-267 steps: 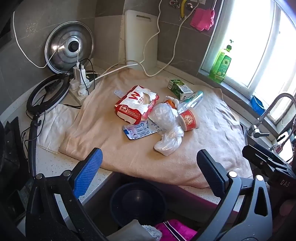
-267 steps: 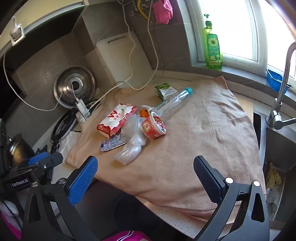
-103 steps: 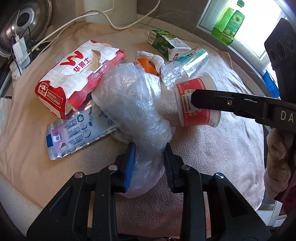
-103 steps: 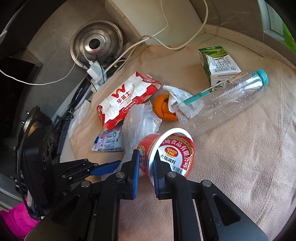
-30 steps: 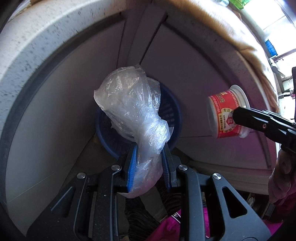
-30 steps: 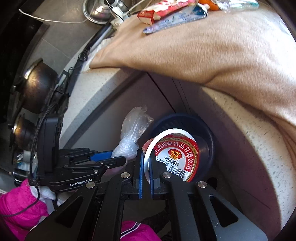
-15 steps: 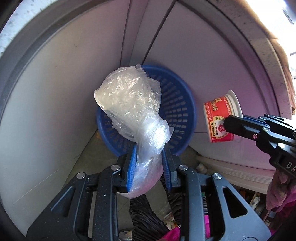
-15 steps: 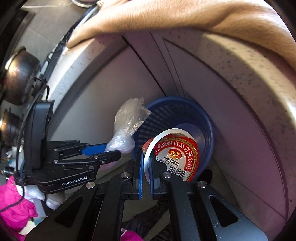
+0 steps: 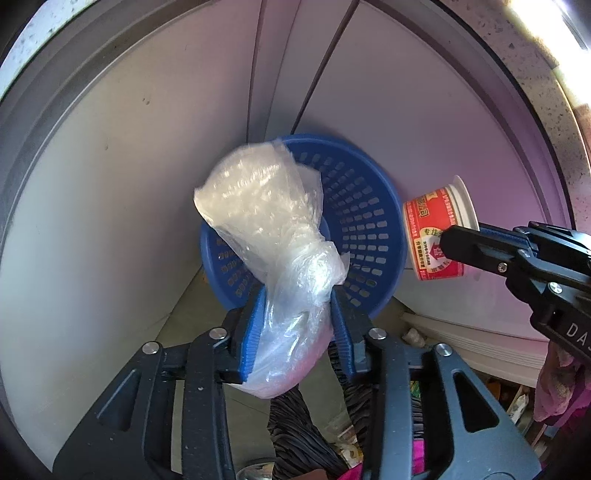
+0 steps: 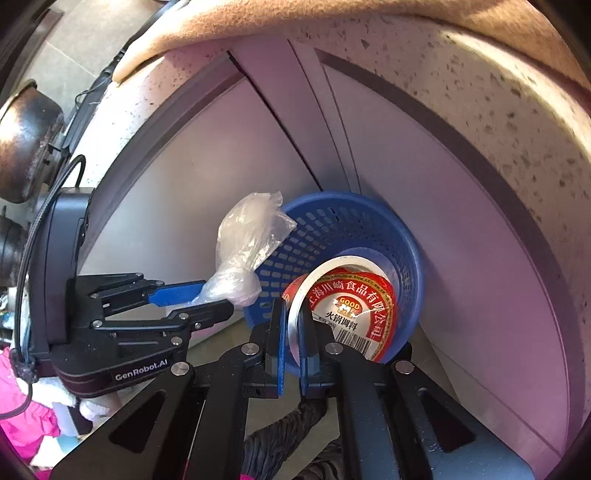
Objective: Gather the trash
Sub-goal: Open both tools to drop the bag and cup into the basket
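Observation:
A crumpled clear plastic bag sits between the blue pads of my left gripper, whose jaws are opening; the bag still touches both pads. It hangs over the near left rim of a blue perforated basket on the floor. My right gripper is shut on the rim of a red and white food cup, held over the basket mouth. In the left wrist view the cup is just right of the basket. From the right wrist view the bag and left gripper are at the left.
Pale cabinet doors stand right behind the basket. The speckled counter edge with a tan towel overhangs above. Dark pots are far left. Pink fabric and floor clutter lie near the bottom.
Both grippers have sunk closer to the blue basket. The left jaws stand wider apart than before, with the bag still between them. The cup stays clamped.

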{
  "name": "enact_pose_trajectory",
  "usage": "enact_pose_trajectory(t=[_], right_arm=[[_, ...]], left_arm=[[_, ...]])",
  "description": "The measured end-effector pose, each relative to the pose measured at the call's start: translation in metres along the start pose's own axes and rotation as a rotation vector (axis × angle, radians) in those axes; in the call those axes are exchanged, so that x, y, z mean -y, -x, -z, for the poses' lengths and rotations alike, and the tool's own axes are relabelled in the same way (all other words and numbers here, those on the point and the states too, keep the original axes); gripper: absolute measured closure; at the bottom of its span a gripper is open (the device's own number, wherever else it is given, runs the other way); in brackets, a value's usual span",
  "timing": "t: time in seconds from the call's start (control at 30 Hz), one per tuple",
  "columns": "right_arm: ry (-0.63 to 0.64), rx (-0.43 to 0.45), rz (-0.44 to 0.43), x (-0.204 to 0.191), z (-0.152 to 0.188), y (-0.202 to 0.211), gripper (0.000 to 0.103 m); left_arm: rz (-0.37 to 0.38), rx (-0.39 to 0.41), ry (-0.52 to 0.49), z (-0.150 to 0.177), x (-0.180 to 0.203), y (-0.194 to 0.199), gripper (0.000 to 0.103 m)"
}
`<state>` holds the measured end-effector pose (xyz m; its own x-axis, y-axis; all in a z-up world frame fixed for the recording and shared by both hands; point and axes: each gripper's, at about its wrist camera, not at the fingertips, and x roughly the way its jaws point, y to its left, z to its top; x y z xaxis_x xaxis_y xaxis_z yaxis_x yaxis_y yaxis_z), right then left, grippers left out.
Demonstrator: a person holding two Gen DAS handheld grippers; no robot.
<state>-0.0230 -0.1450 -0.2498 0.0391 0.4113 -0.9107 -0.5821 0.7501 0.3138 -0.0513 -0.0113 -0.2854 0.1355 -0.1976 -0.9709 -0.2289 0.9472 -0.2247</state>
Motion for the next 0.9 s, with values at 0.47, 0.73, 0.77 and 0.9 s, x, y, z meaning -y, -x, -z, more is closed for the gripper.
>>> enact_pose_trajectory(t=[0.47,0.73,0.77,0.9], right_arm=[[0.000,0.016,0.000,-0.006,-0.002,0.019,0.083],[0.028,0.046,-0.016,-0.012,-0.004,0.038,0.083],[0.033,0.052,-0.020,-0.013,-0.005,0.042,0.083],[0.047,0.079,-0.039,-0.015,-0.005,0.056,0.083]], left_arm=[[-0.022,0.023,-0.002,-0.002,-0.003,0.008,0.062],[-0.019,0.073,0.005,-0.002,-0.005,0.033,0.062],[-0.019,0.081,0.005,-0.002,-0.005,0.038,0.062],[-0.019,0.124,-0.003,-0.005,-0.001,0.061,0.062]])
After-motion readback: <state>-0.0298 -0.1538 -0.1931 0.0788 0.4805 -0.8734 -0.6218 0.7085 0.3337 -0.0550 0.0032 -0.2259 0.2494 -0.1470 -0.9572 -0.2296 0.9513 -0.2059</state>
